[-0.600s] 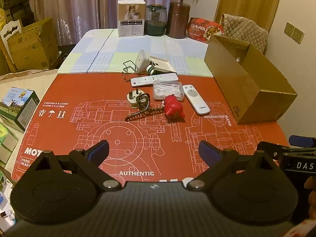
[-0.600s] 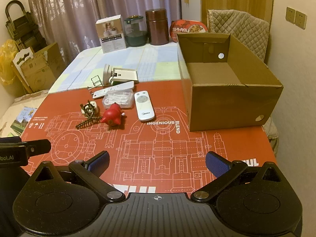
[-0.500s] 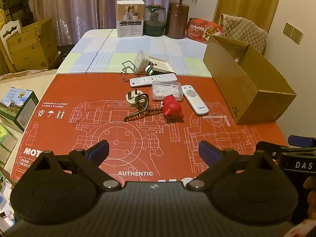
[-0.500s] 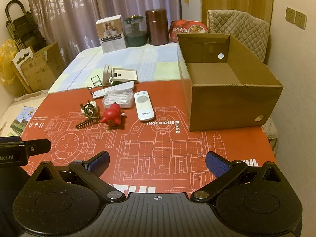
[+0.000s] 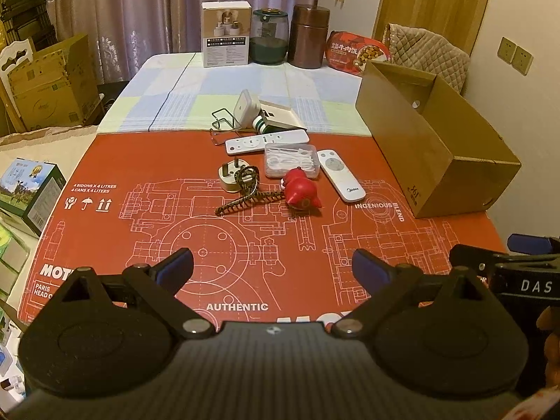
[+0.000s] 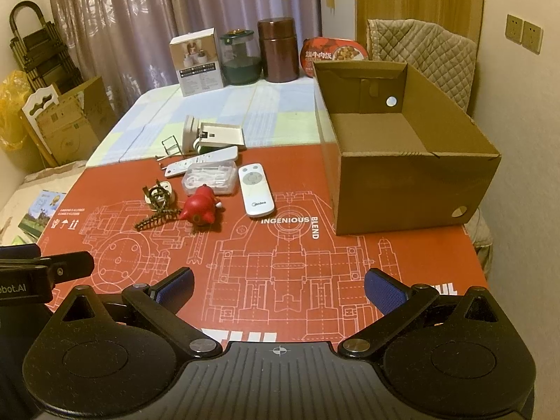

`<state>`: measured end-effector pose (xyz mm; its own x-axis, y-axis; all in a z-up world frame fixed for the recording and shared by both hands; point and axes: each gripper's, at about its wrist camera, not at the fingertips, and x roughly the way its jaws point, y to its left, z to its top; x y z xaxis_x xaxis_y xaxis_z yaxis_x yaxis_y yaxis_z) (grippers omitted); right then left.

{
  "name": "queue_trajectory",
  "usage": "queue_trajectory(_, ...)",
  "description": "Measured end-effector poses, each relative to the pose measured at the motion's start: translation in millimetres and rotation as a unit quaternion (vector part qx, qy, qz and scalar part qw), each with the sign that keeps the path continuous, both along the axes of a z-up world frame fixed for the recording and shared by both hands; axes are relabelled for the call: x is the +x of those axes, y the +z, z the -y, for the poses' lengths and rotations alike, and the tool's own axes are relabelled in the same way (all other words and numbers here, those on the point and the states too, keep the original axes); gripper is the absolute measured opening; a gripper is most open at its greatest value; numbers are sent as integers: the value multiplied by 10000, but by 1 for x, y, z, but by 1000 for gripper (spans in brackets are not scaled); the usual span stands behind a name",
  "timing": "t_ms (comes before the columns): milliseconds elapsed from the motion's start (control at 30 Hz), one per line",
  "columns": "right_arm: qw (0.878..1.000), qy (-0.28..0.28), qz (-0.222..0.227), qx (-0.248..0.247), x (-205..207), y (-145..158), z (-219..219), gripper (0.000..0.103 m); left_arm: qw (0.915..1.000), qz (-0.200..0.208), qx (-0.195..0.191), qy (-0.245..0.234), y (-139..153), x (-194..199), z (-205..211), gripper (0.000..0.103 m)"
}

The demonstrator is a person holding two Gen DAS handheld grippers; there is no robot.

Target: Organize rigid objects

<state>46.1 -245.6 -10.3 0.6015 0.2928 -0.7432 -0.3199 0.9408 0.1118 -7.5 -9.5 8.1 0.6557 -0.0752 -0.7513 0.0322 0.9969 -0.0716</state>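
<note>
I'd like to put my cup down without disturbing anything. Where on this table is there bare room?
The near stretch of the red mat, between the two claws and the clutter, is bare. So is the checked cloth between the far jars and the clutter. It is crowded mid-table, where the remotes, red toy and plug sit close together. The cardboard box looks empty.

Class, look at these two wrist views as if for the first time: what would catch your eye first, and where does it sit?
The red mat with white blueprint lines covers the near table. On it lies a small cluster around a red toy and a white remote, while an open cardboard box stands empty to their right. Both grippers, left and right, hang wide open with nothing between their fingers.
</note>
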Motion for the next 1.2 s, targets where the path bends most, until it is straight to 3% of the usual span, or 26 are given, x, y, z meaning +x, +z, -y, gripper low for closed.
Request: queue_trajectory(1200, 10000, 11, 14, -28, 3, 0, -2, 101, 10000, 17, 46, -58, -1, 2, -4, 93)
